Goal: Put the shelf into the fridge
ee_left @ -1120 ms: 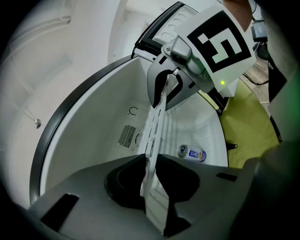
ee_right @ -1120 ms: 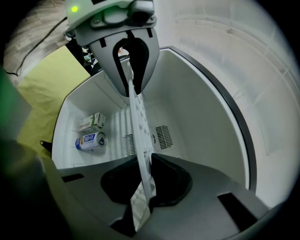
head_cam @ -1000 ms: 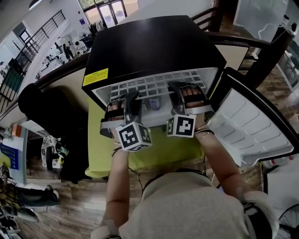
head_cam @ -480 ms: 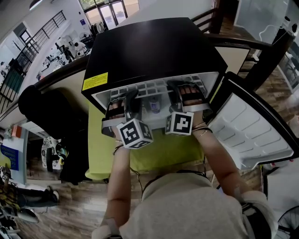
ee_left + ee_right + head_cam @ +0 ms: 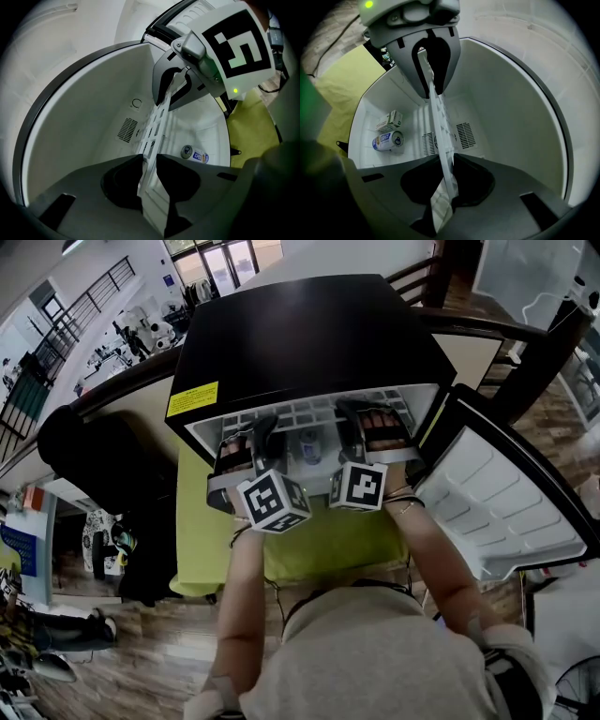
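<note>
the shelf [image 5: 309, 414], a white grid panel, is located in the open mouth of the fridge [image 5: 309, 334], with most of its surface already inside the cavity and only the front edge left at the opening. the door [image 5: 506, 493] is swung fully aside to the right.

the front edge is gripped at two points. the left gripper [image 5: 248, 439] is clamped on the shelf near its left end and the right gripper [image 5: 370, 426] near its right end. in each gripper view the panel is seen edge-on, pinched between the jaws, and the other gripper is seen holding the same edge further along.

the long axis of the shelf is laid across the opening, from one gripper to the other. the panel extends straight ahead of both sets of jaws, toward the vented rear wall [image 5: 464, 131]. neither gripper is nearer, as both are already on the part.

the remaining travel is judged to be a straight, even push inward. unequal advance of the two ends is expected to skew the panel against the side walls. a can [image 5: 386, 140] and a carton [image 5: 389, 120] are lying on the cavity floor, apart from the shelf.
</note>
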Demonstrator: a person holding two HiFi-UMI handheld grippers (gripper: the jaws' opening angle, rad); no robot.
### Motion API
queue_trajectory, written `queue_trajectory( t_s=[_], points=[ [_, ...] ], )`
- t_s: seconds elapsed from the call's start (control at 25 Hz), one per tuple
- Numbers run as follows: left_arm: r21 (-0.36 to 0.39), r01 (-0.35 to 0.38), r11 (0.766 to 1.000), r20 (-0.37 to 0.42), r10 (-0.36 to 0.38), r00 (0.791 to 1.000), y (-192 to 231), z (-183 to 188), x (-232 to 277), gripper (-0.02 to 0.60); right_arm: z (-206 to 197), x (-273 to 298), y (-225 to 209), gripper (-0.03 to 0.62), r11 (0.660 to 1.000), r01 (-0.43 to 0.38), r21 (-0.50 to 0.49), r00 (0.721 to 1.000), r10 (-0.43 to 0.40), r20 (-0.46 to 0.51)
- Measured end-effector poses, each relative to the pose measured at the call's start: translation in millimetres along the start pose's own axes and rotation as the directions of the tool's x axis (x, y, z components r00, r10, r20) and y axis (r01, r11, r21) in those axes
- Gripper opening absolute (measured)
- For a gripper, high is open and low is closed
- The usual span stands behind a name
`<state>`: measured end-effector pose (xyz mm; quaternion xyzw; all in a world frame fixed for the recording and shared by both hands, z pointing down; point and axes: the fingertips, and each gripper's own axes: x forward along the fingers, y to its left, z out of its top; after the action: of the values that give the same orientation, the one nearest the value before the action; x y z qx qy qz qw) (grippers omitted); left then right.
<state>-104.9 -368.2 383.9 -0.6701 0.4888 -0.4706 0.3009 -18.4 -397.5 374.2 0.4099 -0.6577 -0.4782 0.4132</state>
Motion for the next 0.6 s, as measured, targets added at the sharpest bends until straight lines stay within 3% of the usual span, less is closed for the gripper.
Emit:
queue_trajectory(
  t_s=[0.28,0.6],
  points=[
    [-0.069,0.057,0.996,0.017,-0.056,0.998,-13.1,-0.2,-5.2,0.202,5.4,-14.7,0.7,0.123,0.997,-0.035,0.063,0.998,0.033,0.046],
    [-0.205,0.054,0.977,0.085,-0.037,0.996,-11.4,11.6,-34.2,0.161,8.2,-45.8,-0.3,0.143,0.979,-0.069,0.193,0.994,0.050,0.098]
  ],
)
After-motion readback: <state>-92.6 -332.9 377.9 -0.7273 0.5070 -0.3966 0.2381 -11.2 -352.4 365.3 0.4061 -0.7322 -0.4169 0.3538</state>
